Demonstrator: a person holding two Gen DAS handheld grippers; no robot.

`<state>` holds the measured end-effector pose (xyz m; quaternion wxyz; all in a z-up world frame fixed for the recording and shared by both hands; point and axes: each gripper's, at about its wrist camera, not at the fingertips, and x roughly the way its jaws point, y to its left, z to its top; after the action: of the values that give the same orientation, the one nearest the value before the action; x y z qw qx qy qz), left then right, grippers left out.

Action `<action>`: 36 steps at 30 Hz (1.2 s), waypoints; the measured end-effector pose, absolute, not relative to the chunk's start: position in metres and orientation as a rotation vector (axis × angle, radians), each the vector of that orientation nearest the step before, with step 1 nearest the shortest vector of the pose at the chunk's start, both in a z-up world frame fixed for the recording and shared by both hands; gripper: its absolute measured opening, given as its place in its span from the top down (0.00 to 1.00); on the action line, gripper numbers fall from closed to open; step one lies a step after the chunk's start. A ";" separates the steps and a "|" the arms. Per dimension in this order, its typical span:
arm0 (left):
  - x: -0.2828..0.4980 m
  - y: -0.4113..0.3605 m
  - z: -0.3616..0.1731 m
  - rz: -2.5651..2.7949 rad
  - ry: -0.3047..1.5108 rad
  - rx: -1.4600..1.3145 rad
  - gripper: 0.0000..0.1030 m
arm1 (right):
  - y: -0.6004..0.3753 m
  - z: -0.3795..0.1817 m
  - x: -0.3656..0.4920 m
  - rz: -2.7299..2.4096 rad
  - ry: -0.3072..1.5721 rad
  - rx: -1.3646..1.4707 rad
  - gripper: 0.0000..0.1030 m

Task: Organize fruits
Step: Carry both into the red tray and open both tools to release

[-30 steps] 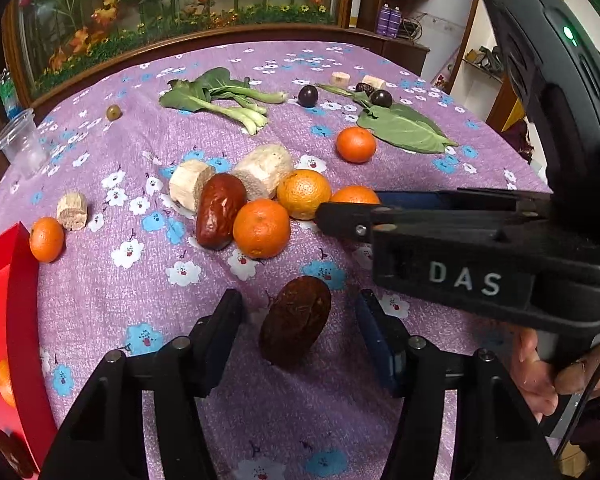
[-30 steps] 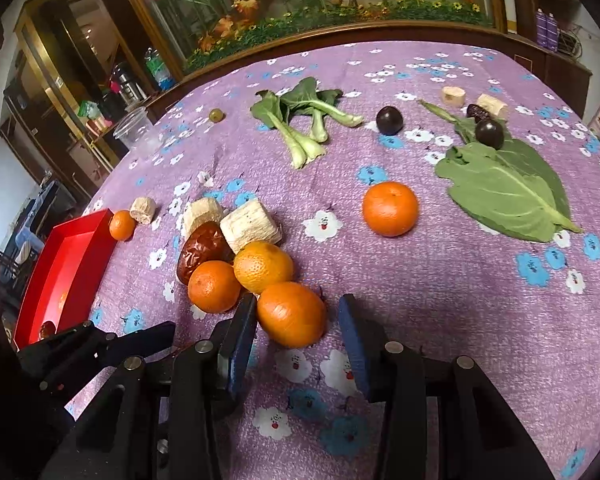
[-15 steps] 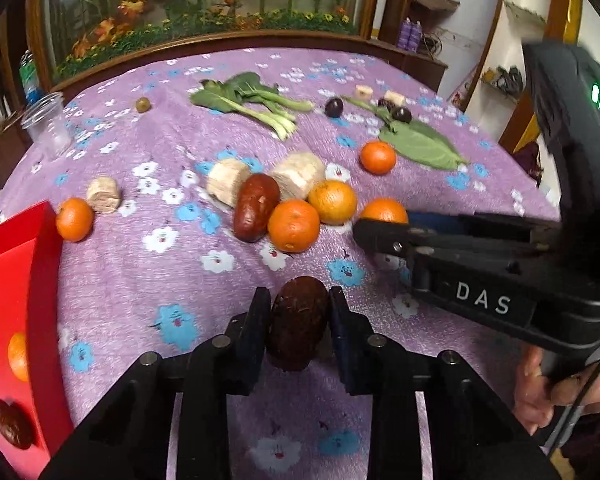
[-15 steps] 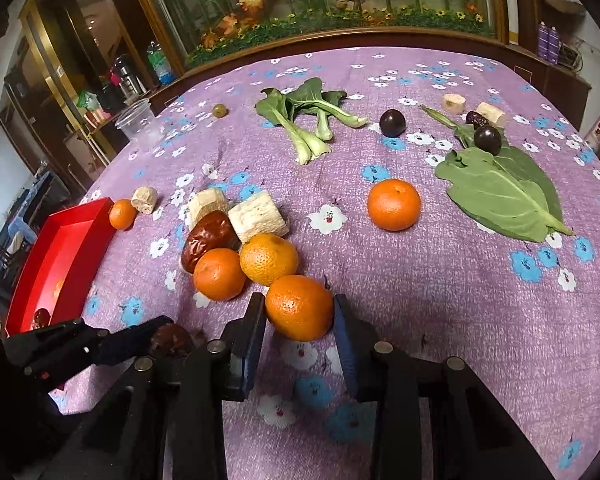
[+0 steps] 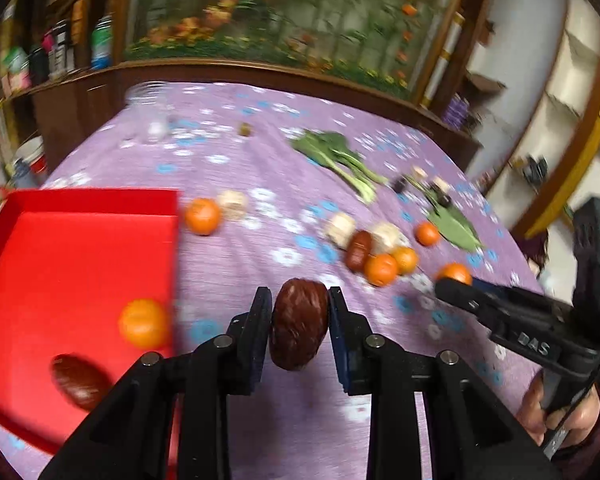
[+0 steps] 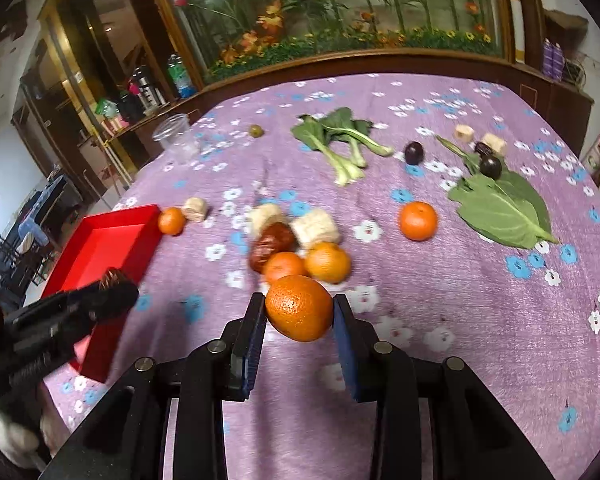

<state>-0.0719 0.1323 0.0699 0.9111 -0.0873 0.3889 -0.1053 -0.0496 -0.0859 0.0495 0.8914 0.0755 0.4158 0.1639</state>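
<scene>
**Both jaws clamped on fruit, red tray at frame left**

Your left gripper (image 5: 299,312) has its jaws drawn in to the width of a dark red date (image 5: 299,322), and both pads press its sides. The date hangs clear of the table (image 5: 236,256), in the lower centre of the left wrist view. Your right gripper (image 6: 299,316) is likewise clamped, its jaws set a little wider around an orange (image 6: 299,307), which sits squeezed between the blue pads at lower centre of the right wrist view, lifted off the purple flowered cloth.

The left wrist view shows you the inside of the red tray (image 5: 80,240) at middle left: an orange in the tray (image 5: 143,323) lies near its right wall, and a second date (image 5: 80,376) lies below it, toward the lower left. This view is blurred. The right gripper enters it from the right edge, with the orange just visible at its tip.

The right wrist view shows the tray only as a narrow slab at middle left, its contents hidden behind the left gripper. What it gives you instead is a sharp look at the table: a cluster of a date, two oranges (image 6: 327,262) and pale corn pieces (image 6: 315,227) just above your jaws, a lone orange (image 6: 418,221) to the right, another beside the tray's far corner, bok choy (image 6: 340,140) at upper centre, and a large leaf (image 6: 504,210) with dark plums (image 6: 491,166) at right.
</scene>
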 end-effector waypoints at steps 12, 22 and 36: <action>-0.089 0.241 0.069 -0.030 0.745 -0.361 0.74 | 0.003 0.062 -0.061 0.475 0.879 0.068 0.65; -0.100 0.304 0.051 0.102 0.756 -0.451 0.74 | 0.103 0.052 -0.063 0.634 0.924 -0.011 0.64; -0.108 0.332 0.049 0.150 0.742 -0.525 0.47 | 0.167 0.030 -0.051 0.706 0.962 -0.045 0.61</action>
<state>-0.1081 0.3323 0.0488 0.8958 -0.2535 0.3579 0.0725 -0.0506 0.1666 0.0299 0.8271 -0.0213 0.4529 0.3323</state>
